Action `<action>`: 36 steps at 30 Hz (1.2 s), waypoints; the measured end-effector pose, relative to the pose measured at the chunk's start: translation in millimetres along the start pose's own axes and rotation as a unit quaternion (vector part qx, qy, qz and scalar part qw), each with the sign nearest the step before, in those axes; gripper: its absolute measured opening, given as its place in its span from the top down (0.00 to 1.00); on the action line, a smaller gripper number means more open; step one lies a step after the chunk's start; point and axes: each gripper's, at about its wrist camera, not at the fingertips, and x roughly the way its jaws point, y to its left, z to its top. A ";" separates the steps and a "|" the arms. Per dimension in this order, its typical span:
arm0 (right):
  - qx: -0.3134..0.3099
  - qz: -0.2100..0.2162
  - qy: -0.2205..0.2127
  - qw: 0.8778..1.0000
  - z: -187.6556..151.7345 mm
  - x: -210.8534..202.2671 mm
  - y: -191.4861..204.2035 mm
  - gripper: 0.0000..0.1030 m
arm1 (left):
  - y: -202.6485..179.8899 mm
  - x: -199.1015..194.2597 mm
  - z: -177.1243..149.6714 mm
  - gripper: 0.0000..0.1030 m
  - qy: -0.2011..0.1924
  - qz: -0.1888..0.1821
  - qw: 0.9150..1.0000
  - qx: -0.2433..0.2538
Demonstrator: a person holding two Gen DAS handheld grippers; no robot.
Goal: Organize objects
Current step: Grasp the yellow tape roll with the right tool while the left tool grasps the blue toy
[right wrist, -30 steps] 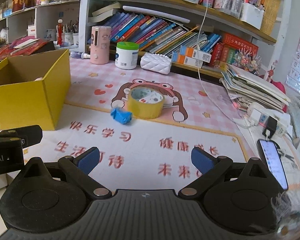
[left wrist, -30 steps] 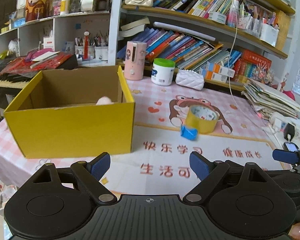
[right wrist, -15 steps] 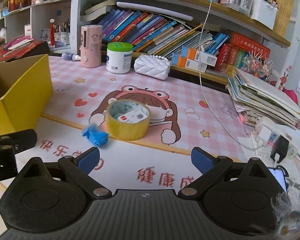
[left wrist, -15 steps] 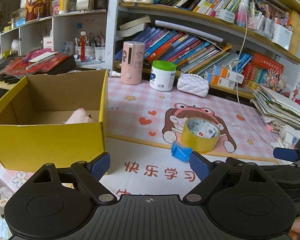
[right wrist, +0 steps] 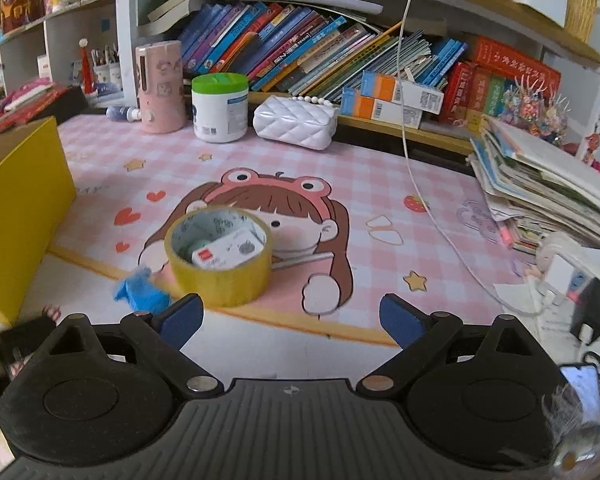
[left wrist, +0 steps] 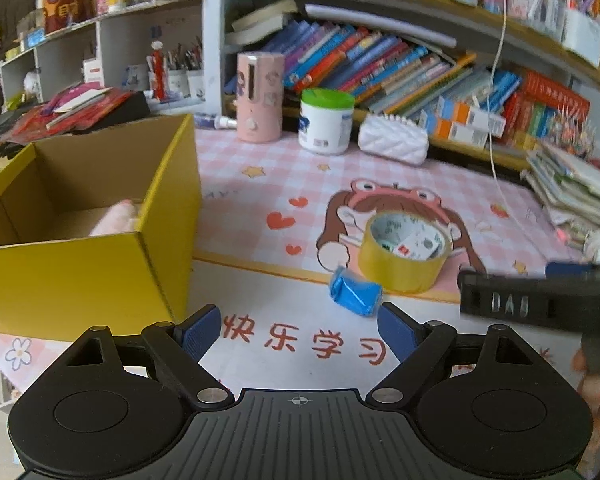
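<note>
Yellow cardboard box (left wrist: 80,272) is sitting at nine o'clock on the pink checked mat (right wrist: 380,184), a pink item lying inside. A yellow tape roll (right wrist: 219,256) is waiting at centre, a blue wrapped object (left wrist: 354,295) touching it at seven o'clock. The right gripper (right wrist: 290,316), jaws narrowing slightly yet open and empty, is nearing them; the left gripper (left wrist: 300,330) is gaping empty. Risk: the grippers crowding one another, knocking the roll.

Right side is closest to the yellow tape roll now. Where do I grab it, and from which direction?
Probably from above, one finger of the right hand-held gripper inside the ring, one outside, pinching the near wall. The yellow tape roll lies flat, hole up, with a small white box inside. The blue wrapper crowds its left, so favour the near-right rim.
</note>
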 end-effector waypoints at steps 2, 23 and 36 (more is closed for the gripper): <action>0.003 0.009 -0.001 1.000 4.6 6.7 -3.2 0.07 | -5.8 9.1 0.7 0.16 0.006 0.003 1.000 0.013; 0.001 0.081 -0.009 0.997 30.9 38.2 -14.4 0.04 | -41.9 103.4 16.0 0.61 0.063 -0.030 0.996 0.054; -0.059 0.101 0.054 0.992 32.2 91.9 32.5 0.00 | 2.1 40.3 4.7 0.62 0.046 -0.013 0.999 0.012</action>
